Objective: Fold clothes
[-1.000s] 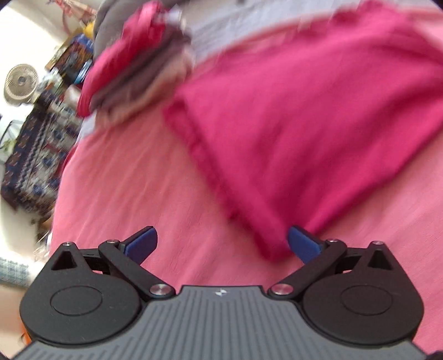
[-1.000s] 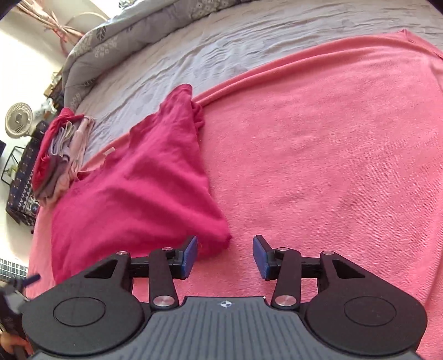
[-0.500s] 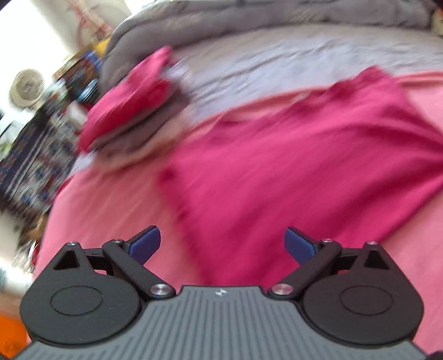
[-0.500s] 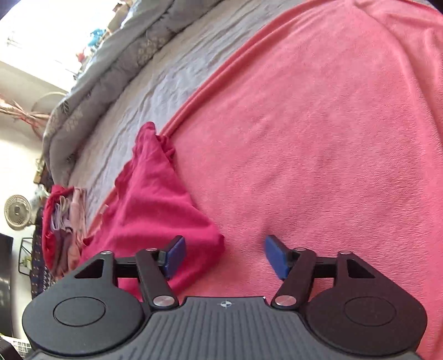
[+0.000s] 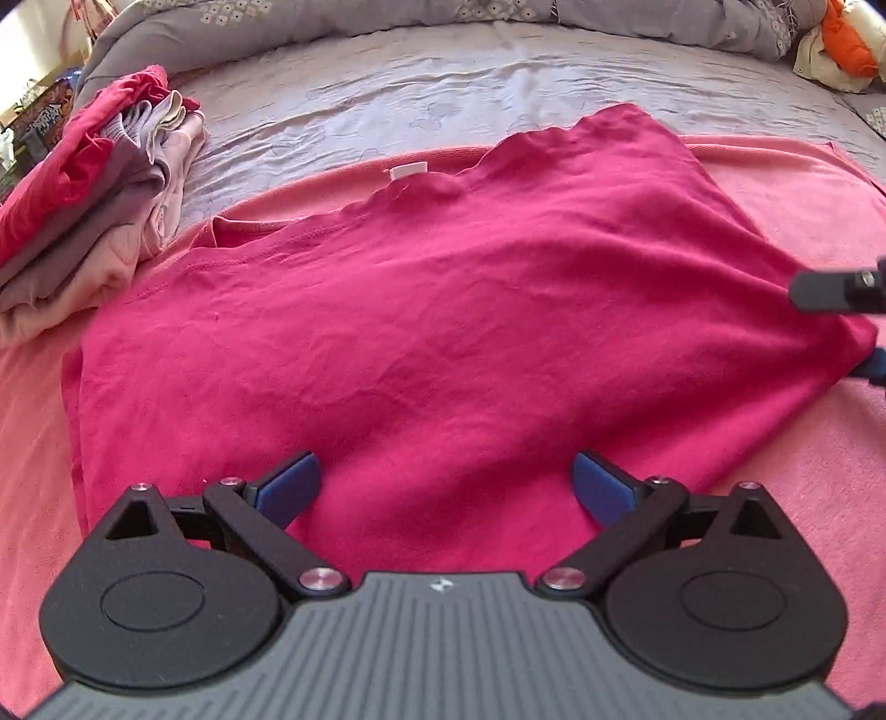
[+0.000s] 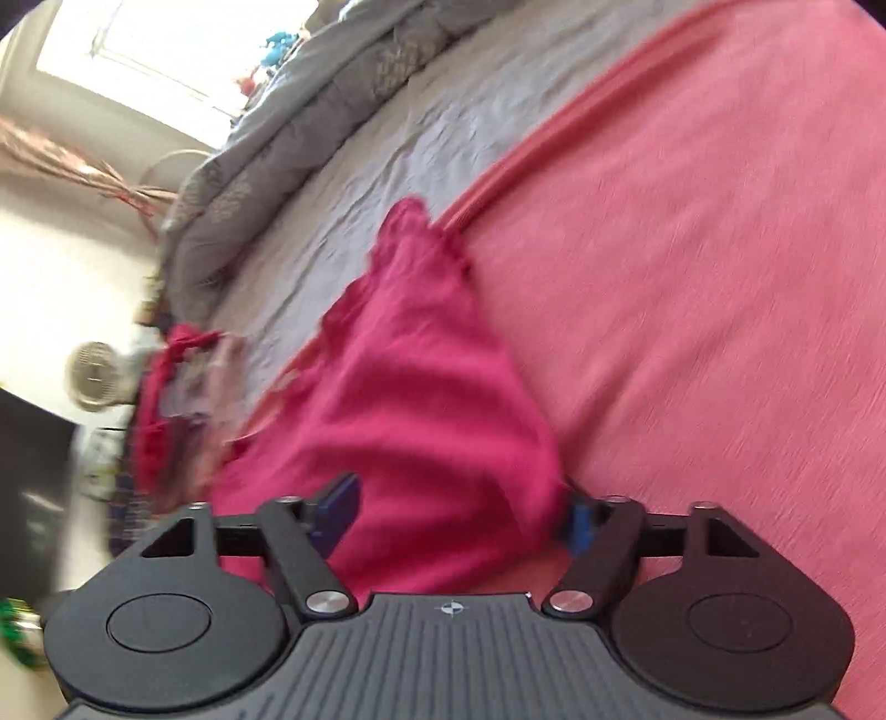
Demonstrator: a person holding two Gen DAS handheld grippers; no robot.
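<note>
A crimson garment [image 5: 443, 310] lies spread on a pink blanket [image 5: 803, 526] on the bed. My left gripper [image 5: 446, 487] is open, its blue pads on either side of the garment's near edge. My right gripper [image 6: 462, 512] is open, and the garment's right corner [image 6: 437, 443] lies between its blue pads. The right gripper also shows at the right edge of the left wrist view [image 5: 847, 310], at that same corner. The right wrist view is blurred.
A stack of folded clothes [image 5: 88, 194] sits at the left on the grey bedsheet [image 5: 443, 94]. A grey quilt [image 5: 387, 16] runs along the far side. A fan [image 6: 91, 376] and room clutter stand beyond the bed's left edge.
My left gripper has swung right and come to face the garment's near edge. My right gripper has opened wider and moved forward over the garment's right corner.
</note>
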